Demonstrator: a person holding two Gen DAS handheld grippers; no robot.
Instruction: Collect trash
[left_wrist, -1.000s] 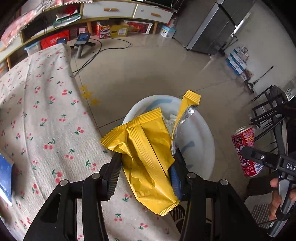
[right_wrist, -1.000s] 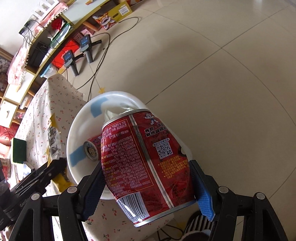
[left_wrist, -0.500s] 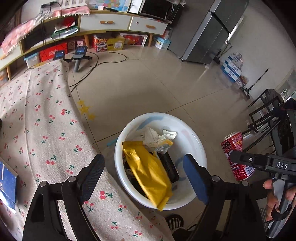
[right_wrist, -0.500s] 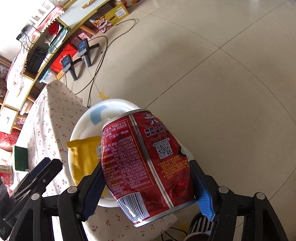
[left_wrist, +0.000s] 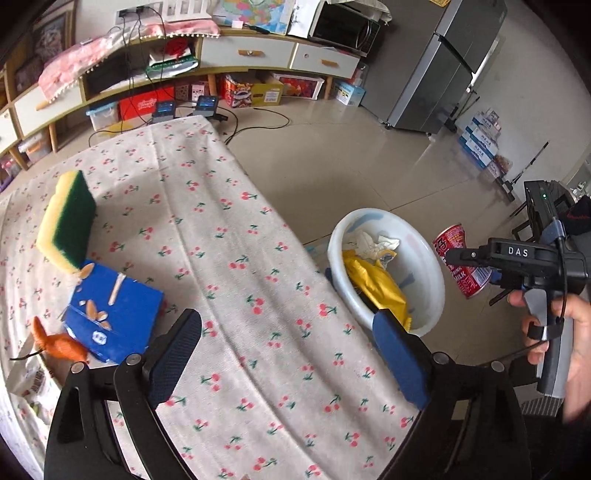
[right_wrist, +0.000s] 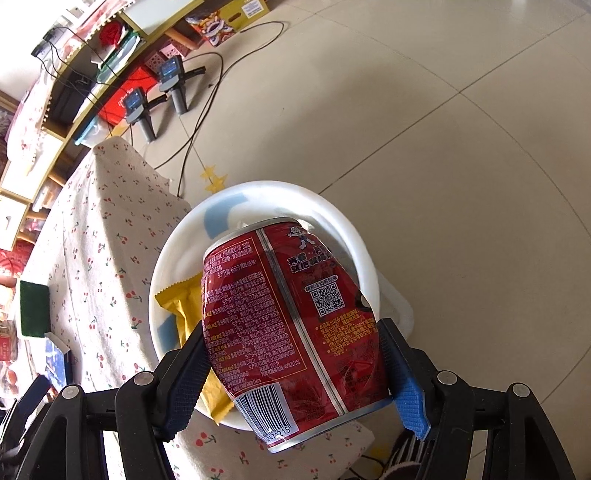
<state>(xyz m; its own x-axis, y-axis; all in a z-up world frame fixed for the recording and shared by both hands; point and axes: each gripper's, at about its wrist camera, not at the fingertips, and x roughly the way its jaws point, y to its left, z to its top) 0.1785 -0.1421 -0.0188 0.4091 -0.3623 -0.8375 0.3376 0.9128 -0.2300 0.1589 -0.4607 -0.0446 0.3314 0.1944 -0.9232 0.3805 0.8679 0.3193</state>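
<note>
Behind the red can (right_wrist: 291, 325) clamped by the right gripper (right_wrist: 291, 373), basin (right_wrist: 354, 236) contents hide; left gripper (left_wrist: 291, 354) just opened, empty.

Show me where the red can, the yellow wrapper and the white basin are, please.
red can (right_wrist: 291, 317): right wrist view, middle of its printed side.
yellow wrapper (left_wrist: 376, 282): left wrist view, its crumpled middle.
white basin (left_wrist: 430, 266): left wrist view, bare inner wall.

The left gripper (left_wrist: 288, 354) hung over a cherry-print tablecloth (left_wrist: 236, 280), its jaws just opened wide with nothing between them. A yellow wrapper (left_wrist: 376, 286) lay in the white basin (left_wrist: 432, 280) on the floor beside the table. At right, a hand (left_wrist: 569, 325) held the right gripper (left_wrist: 469, 264), clamped on a red can (left_wrist: 460, 258).
</note>
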